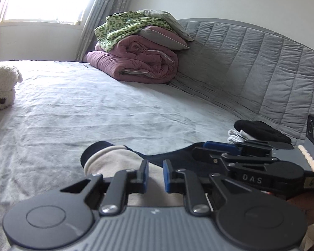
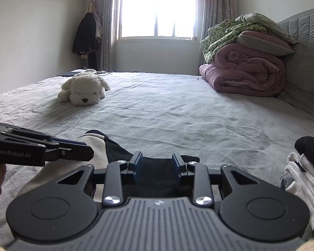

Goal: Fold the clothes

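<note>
Right at the fingers of the left gripper: narrow gap between the blue pads, cream cloth showing through it. Pinched or merely hovered over, cannot tell.

Under and just ahead of those fingers: navy-and-cream garment, lying rumpled on the bed sheet, with a dark-edged cream end bulging up to the left of the fingers and a navy part running off to the right.

At the fingers of the right gripper: wider gap, dark cloth of the same garment filling the space between and below the pads. Pressing on it or clear of it, cannot tell. Seen from the left wrist view, rolled on its side, just right of the left fingers, tips at the navy edge.

Right of the right fingers, near: folded stack, white pieces below, a black piece on top, resting on the bed against the foot of the grey quilted headboard.

Farther ahead and left of both pairs of fingers: white plush dog, flat on the sheet.

Farther ahead and right: mauve rolled quilt against the headboard, green patterned blanket and pillows piled on it.

Beyond the bed, straight ahead of the right fingers: bright window with grey curtains; dark coat hanging in the left corner.
</note>
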